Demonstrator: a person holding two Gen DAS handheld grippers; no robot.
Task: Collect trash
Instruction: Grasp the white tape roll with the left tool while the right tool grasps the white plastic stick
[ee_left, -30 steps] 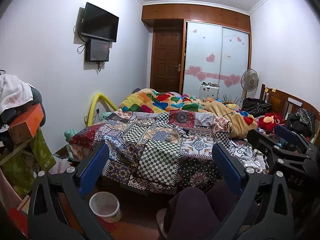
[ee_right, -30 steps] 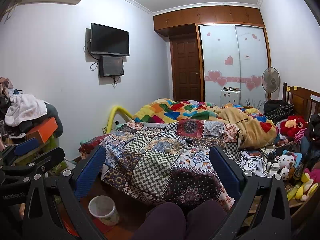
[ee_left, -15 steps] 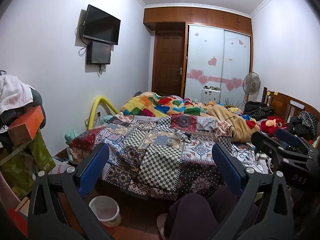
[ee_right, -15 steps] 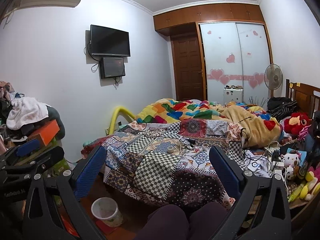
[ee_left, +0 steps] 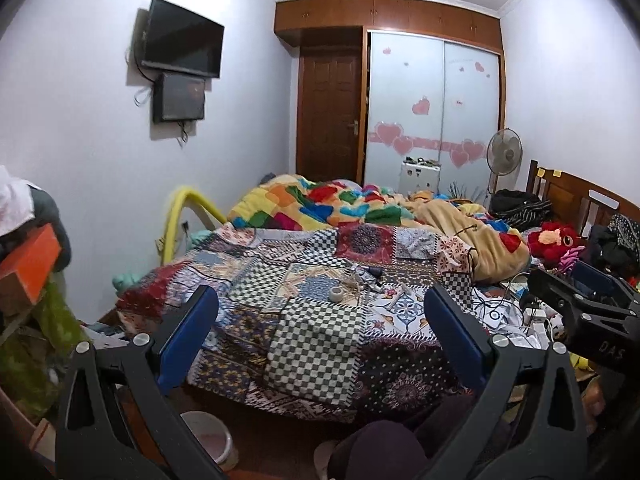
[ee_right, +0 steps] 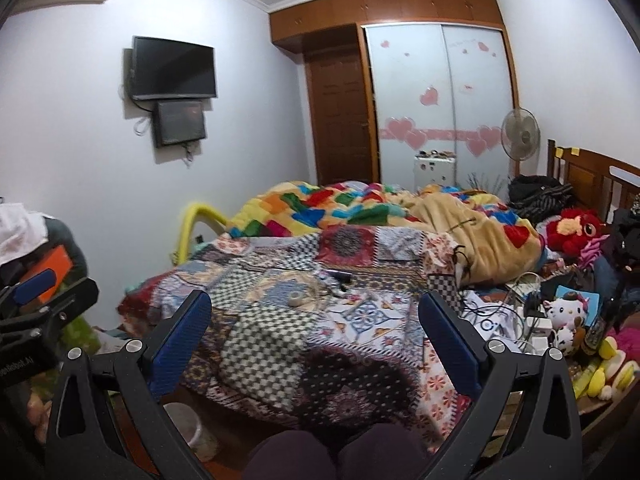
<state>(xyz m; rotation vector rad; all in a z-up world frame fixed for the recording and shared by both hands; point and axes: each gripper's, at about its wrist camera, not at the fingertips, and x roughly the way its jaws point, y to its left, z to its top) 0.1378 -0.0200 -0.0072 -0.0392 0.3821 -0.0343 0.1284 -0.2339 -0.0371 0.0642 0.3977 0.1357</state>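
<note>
Left wrist view: small items (ee_left: 362, 278) lie mid-quilt (ee_left: 316, 344), among them a pale roll (ee_left: 337, 294) with a few thin pieces beside it; too small to say which are trash. Bin (ee_left: 208, 442), white, stands on the floor below the bed's near left corner, well apart from those items. Left gripper (ee_left: 320, 336): fingers (ee_left: 188, 338) spread wide, holding nothing. Right gripper (ee_right: 314, 334): fingers (ee_right: 182, 338) likewise spread, empty; in the right wrist view the roll (ee_right: 295, 297) sits between them but far ahead. Change over the last second: both views sit slightly higher and closer to the bed, the quilt filling more of the lower frame, the bin sliding toward the bottom edge; nothing on the bed has moved. Reading: approach stage, no pickup begun, target not yet singled out. Person's knees (ee_right: 332, 454) in dark cloth at the bottom edge. Surroundings: toys and cables (ee_right: 532, 312) at right of the bed, clothes pile (ee_left: 24, 216) at left, television (ee_left: 180, 38) on the wall.
</note>
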